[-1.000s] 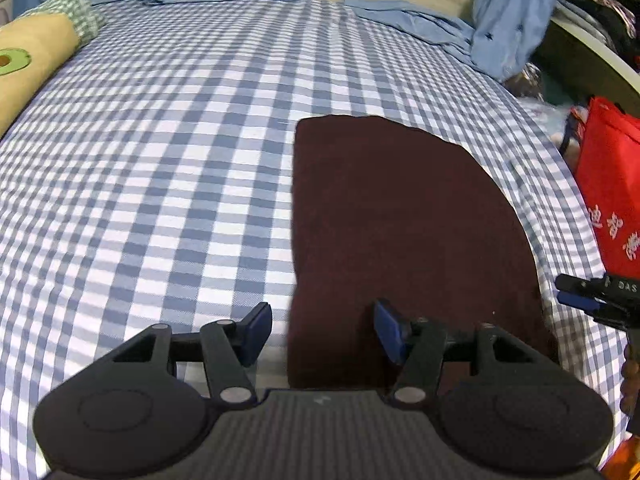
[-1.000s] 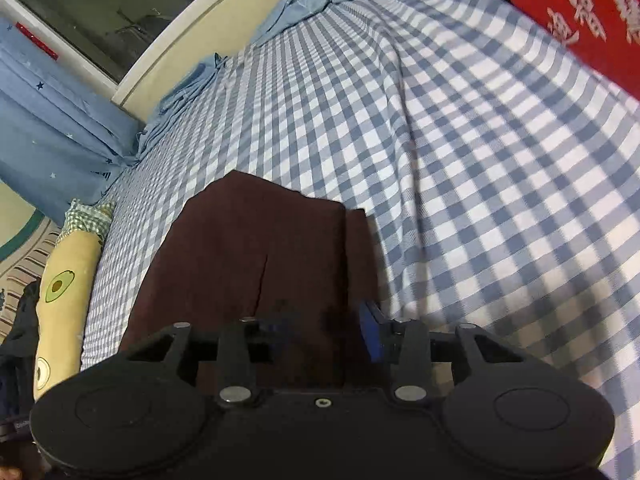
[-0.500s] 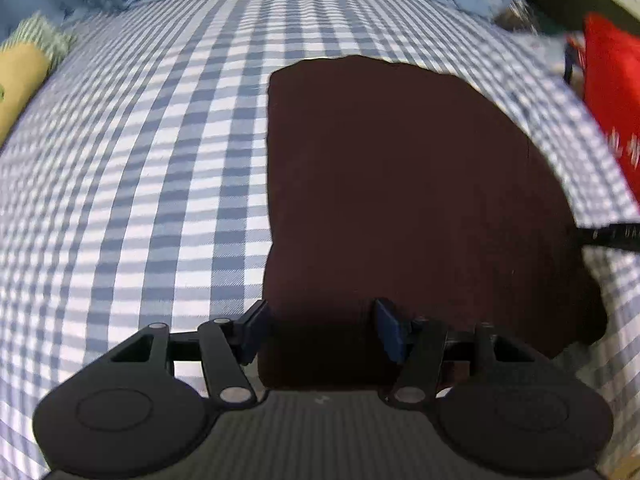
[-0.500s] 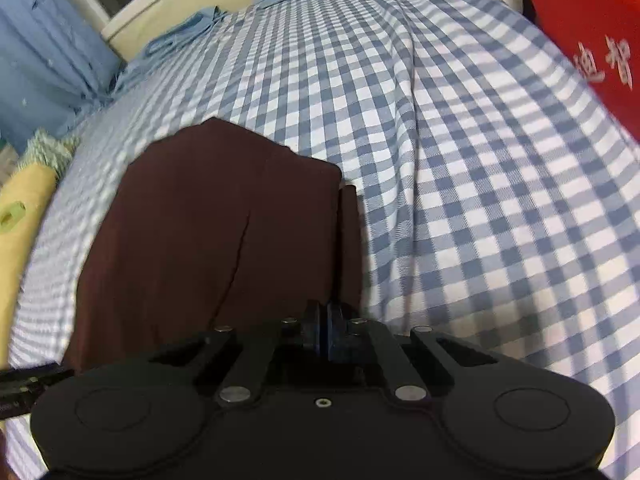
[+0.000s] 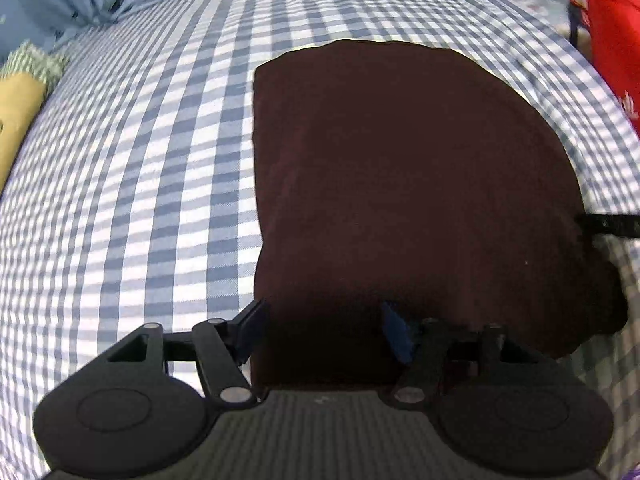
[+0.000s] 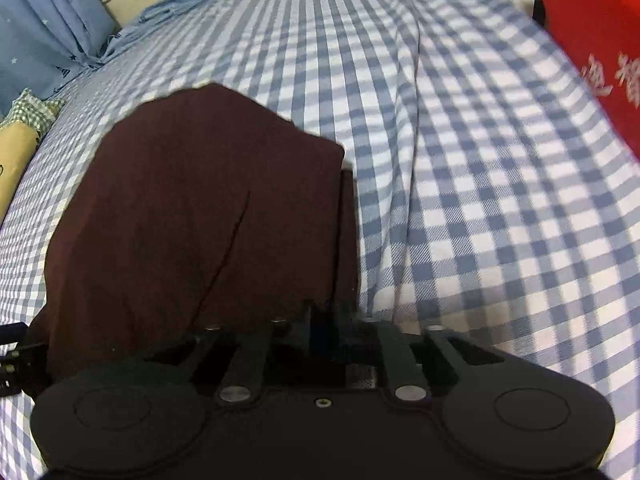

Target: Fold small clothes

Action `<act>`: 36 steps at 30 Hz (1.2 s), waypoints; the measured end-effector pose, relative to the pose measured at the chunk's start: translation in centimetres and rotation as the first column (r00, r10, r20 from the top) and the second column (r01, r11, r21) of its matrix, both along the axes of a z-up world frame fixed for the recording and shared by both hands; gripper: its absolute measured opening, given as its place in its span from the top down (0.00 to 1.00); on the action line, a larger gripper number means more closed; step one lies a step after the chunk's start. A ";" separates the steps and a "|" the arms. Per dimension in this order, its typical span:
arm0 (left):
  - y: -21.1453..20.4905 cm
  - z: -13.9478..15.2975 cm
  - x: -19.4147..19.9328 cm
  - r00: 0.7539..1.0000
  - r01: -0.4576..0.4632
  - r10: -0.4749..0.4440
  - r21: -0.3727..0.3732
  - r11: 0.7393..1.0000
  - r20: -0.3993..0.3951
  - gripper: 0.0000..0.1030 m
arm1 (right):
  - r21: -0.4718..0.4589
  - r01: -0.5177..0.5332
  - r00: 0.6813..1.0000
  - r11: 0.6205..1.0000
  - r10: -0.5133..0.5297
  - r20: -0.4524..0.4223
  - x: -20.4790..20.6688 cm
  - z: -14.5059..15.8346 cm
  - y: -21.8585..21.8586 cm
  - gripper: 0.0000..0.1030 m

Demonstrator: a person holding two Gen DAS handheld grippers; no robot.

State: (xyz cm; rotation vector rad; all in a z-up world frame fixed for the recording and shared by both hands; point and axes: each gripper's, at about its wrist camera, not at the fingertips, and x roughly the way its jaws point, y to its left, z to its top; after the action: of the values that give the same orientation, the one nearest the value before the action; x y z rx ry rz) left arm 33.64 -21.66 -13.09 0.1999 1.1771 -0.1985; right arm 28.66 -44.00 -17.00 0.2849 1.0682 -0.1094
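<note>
A dark maroon garment (image 5: 400,184) lies folded on the blue-and-white checked bedsheet (image 5: 140,160). My left gripper (image 5: 322,324) is open, its jaws set around the garment's near left corner. In the right wrist view the garment (image 6: 192,220) shows a crease down its middle and a narrow folded strip along its right edge. My right gripper (image 6: 326,320) is shut on the garment's near right corner, and the cloth rises toward it. The right gripper's tip also shows in the left wrist view (image 5: 608,226) at the garment's right edge.
A yellow avocado-print pillow (image 6: 12,160) lies at the left edge of the bed. Light blue cloth (image 6: 52,40) is heaped at the head of the bed. A red bag (image 6: 592,40) stands off the right side.
My right gripper closed on the garment's near right corner and lifted it slightly. My left gripper moved forward, and its open jaws now straddle the near left corner.
</note>
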 end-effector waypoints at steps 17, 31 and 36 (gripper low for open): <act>2.9 2.5 -0.8 0.998 -0.049 0.049 -0.008 0.999 -0.039 0.05 | -0.017 0.040 0.996 0.999 -0.039 0.078 -6.8 3.3 5.0 0.01; 3.2 2.5 -0.3 1.000 -0.010 0.011 0.038 0.999 -0.022 0.01 | 0.035 0.161 0.986 0.986 -0.162 0.039 -8.7 2.7 5.1 0.01; 3.3 2.2 0.5 0.999 -0.029 0.030 0.039 0.999 -0.026 0.01 | 0.076 0.190 0.979 0.979 -0.195 0.056 -7.6 2.9 3.6 0.01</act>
State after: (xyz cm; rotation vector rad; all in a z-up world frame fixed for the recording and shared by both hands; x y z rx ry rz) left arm 34.13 -18.36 -10.85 0.2145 1.2104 -0.1526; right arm 21.07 -40.44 -14.13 0.4529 0.9816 -0.2353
